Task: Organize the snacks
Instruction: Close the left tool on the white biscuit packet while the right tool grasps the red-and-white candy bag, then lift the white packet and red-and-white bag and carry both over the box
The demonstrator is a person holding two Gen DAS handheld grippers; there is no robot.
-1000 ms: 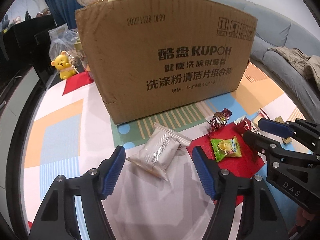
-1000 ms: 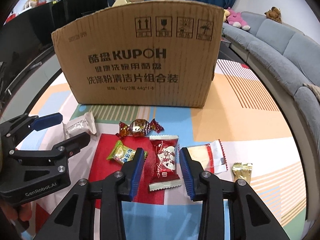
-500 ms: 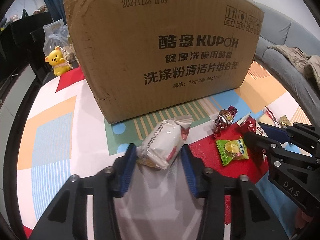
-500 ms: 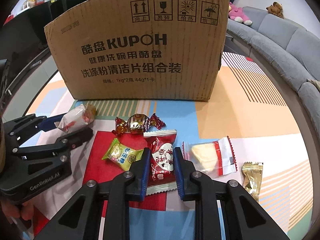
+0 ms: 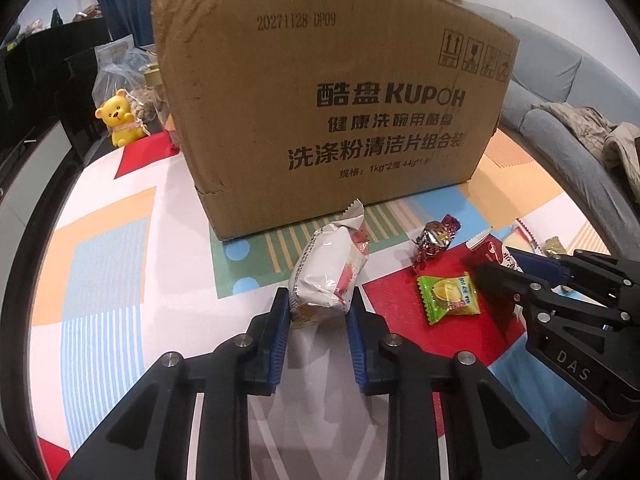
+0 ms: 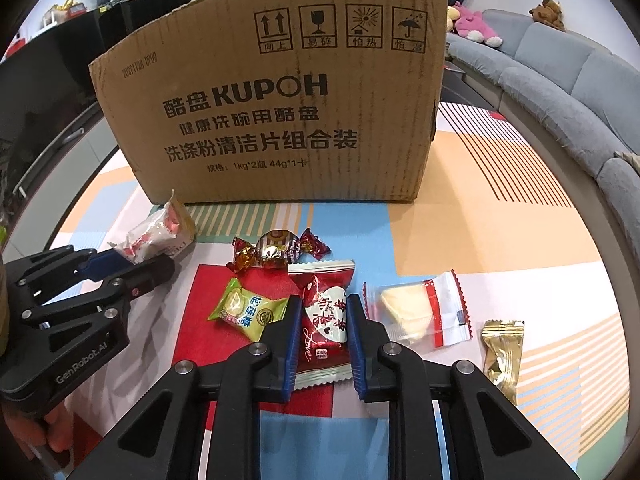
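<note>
Jaws of your left gripper (image 5: 318, 312) have just closed on the white snack packet (image 5: 328, 268), which now tilts up in front of the cardboard box (image 5: 320, 112). Your right gripper (image 6: 323, 322) has clamped the red packet (image 6: 324, 316), near that box, on the mat (image 6: 500, 240).
</note>
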